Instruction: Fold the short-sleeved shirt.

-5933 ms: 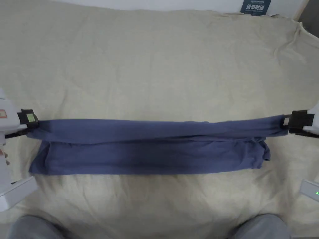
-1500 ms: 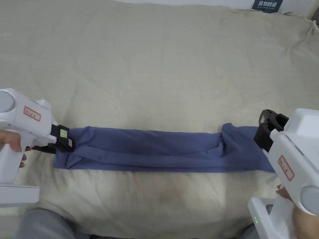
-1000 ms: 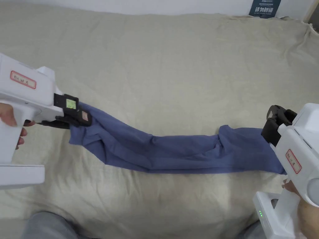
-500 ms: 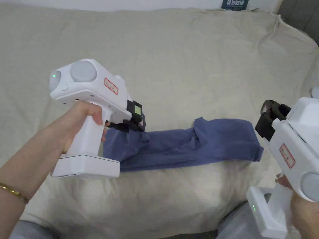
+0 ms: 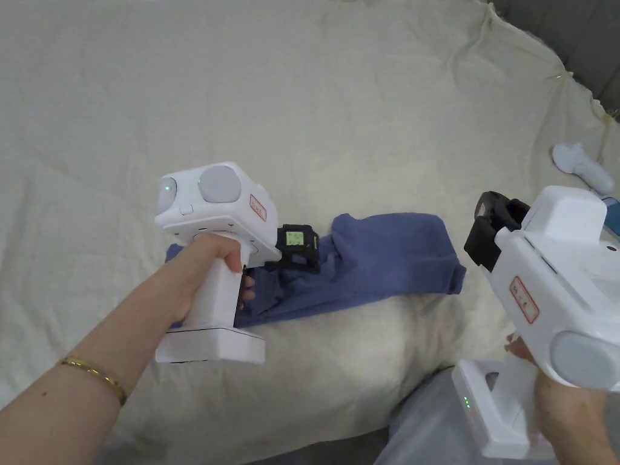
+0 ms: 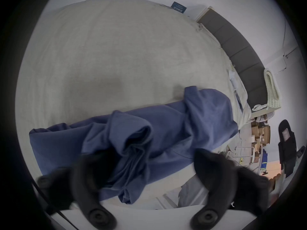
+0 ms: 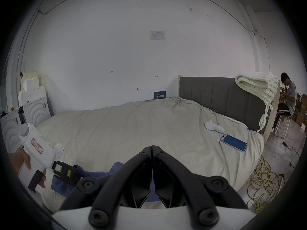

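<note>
- My left gripper [image 6: 147, 165] is hanging over the bunched blue shirt [image 5: 387, 254] on the bed sheet [image 5: 339, 109], jaws wide apart.
- My right gripper [image 7: 152, 148] is waiting beside the shirt, jaws pressed together, holding nothing.

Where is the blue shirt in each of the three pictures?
Head view: the blue shirt lies mid-frame on the beige sheet, bunched beside the left hand-held gripper.
Left gripper view: it spreads across the lower middle, a bunch of it between the open jaws.
Right gripper view: a strip shows low and left, behind the shut right hand-held gripper.
Shared landmark: the grey headboard, seen at the right of every view.
</note>
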`<state>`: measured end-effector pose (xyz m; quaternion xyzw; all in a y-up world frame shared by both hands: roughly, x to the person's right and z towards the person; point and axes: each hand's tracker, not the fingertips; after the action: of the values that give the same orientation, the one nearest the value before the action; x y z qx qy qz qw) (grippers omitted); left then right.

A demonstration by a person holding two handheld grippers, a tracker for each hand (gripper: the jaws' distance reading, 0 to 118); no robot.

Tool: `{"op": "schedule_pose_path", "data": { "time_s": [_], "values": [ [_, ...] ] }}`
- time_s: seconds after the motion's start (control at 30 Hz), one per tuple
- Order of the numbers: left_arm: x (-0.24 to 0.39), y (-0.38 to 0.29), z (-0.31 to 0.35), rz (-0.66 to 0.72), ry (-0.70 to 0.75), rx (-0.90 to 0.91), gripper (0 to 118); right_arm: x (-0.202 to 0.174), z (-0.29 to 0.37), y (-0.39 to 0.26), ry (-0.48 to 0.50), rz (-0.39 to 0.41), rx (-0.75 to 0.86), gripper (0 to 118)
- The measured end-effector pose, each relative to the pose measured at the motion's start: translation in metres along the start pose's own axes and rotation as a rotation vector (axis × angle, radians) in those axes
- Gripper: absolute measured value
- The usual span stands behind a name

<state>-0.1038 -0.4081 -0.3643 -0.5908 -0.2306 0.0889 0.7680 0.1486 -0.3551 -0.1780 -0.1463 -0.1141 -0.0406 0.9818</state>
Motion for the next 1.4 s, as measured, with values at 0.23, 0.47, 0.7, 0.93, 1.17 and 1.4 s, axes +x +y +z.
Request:
{"op": "schedule_pose_path", "data": {
  "time_s": [0.23, 0.47, 0.7, 0.93, 1.17, 1.4],
  "values": [
    [0.001, 0.004, 0.053, -0.015, -0.078, 0.153, 118, -0.013, 0.000, -0.001, 0.029, -0.004, 0.002, 0],
    [-0.021, -0.010, 0.092, -0.036, 0.063, 0.389, 28, -0.020, 0.000, 0.004, 0.047, 0.005, 0.012, 0],
    [-0.035, -0.049, 0.080, -0.041, 0.150, 0.551, 0, -0.025, -0.002, 0.001, 0.061, 0.015, 0.003, 0],
    [-0.033, -0.080, 0.021, -0.042, 0.214, 0.570, 0, -0.023, -0.005, -0.003, 0.063, 0.019, -0.016, 0],
    [-0.005, -0.086, -0.021, -0.069, 0.223, 0.509, 0, -0.016, -0.008, -0.006, 0.051, 0.025, -0.032, 0],
    [0.037, -0.089, -0.035, -0.226, 0.276, 0.512, 0, -0.009, -0.010, -0.010, 0.039, 0.013, -0.047, 0]
  ]
}}
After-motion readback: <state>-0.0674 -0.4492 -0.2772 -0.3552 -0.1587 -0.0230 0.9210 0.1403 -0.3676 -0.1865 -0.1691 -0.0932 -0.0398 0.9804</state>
